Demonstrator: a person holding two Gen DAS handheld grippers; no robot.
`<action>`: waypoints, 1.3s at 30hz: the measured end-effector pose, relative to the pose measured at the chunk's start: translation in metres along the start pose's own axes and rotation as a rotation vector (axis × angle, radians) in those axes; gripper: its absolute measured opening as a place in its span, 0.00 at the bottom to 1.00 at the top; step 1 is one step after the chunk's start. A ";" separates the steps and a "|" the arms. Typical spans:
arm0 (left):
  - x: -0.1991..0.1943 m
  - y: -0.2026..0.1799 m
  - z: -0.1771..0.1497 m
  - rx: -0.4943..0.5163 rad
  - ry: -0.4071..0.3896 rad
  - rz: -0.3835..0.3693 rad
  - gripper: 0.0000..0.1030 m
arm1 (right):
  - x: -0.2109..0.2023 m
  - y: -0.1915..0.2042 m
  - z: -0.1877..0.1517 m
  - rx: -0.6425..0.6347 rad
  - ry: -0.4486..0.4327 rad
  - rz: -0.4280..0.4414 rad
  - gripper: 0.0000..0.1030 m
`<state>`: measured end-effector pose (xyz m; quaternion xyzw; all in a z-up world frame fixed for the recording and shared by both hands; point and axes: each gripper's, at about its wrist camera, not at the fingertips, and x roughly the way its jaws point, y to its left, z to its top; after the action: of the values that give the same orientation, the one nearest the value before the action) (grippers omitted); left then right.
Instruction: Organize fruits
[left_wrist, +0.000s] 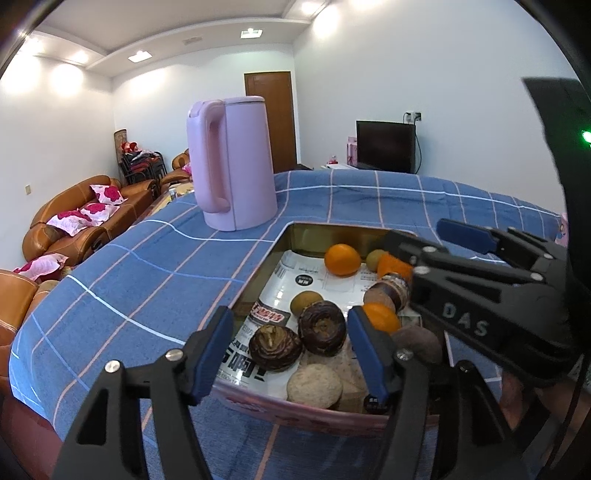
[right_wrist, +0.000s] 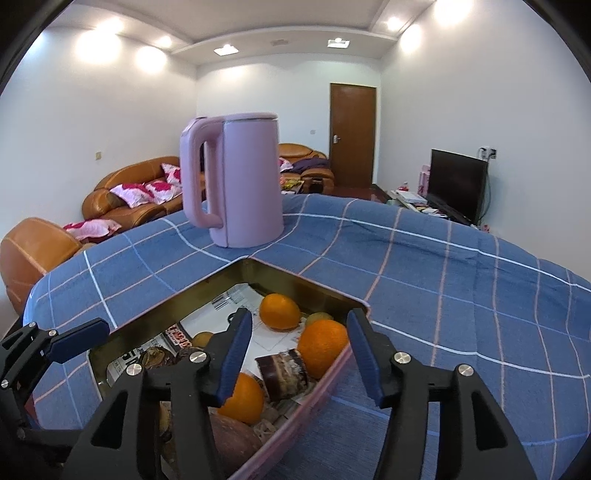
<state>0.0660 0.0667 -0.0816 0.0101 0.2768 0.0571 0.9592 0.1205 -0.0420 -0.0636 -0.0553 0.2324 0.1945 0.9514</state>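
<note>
A table under a blue checked cloth (left_wrist: 147, 258) holds a shallow rectangular tin (left_wrist: 295, 415) with a gold inside wall and a pink outer rim, its floor lined with printed paper. A tall pink kettle (left_wrist: 232, 162) stands just beyond the tin's far corner.

All the produce in view already lies inside the tin; none sits on the cloth. So the gathering looks largely done, though the pieces are still mixed and not grouped by kind, and sorting may remain.

Both tongs hover over the near end of the tin. The left gripper (left_wrist: 288, 354) has its blue pads spread, with nothing pinched; two dark brown, ringed, round pieces (left_wrist: 321, 328) lie on the paper below the gap, touching each other. The right gripper (right_wrist: 299, 358) is also spread and empty, above a short cut brown piece (right_wrist: 282, 373) and an orange (right_wrist: 321, 347).

At least three oranges show: one (left_wrist: 342, 259) near the tin's far side, one mid-tin, one (right_wrist: 242, 402) near the front. Small greenish-brown round fruits (left_wrist: 306, 302) lie among them. A pale, rough, flat-topped piece (left_wrist: 314, 386) rests against the front wall, and a dull brown rounded one (left_wrist: 417, 343) lies beside the left gripper's right pad.
</note>
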 end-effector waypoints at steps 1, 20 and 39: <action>0.000 0.000 0.000 -0.002 -0.001 0.001 0.65 | -0.002 -0.002 -0.001 0.006 -0.008 -0.006 0.55; -0.024 0.000 0.009 -0.029 -0.104 0.029 0.90 | -0.055 -0.023 -0.011 0.022 -0.180 -0.182 0.60; -0.030 0.003 0.012 -0.043 -0.125 0.043 0.95 | -0.062 -0.028 -0.014 0.043 -0.198 -0.198 0.61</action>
<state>0.0466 0.0662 -0.0554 -0.0010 0.2148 0.0829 0.9731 0.0745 -0.0916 -0.0470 -0.0381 0.1350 0.0994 0.9851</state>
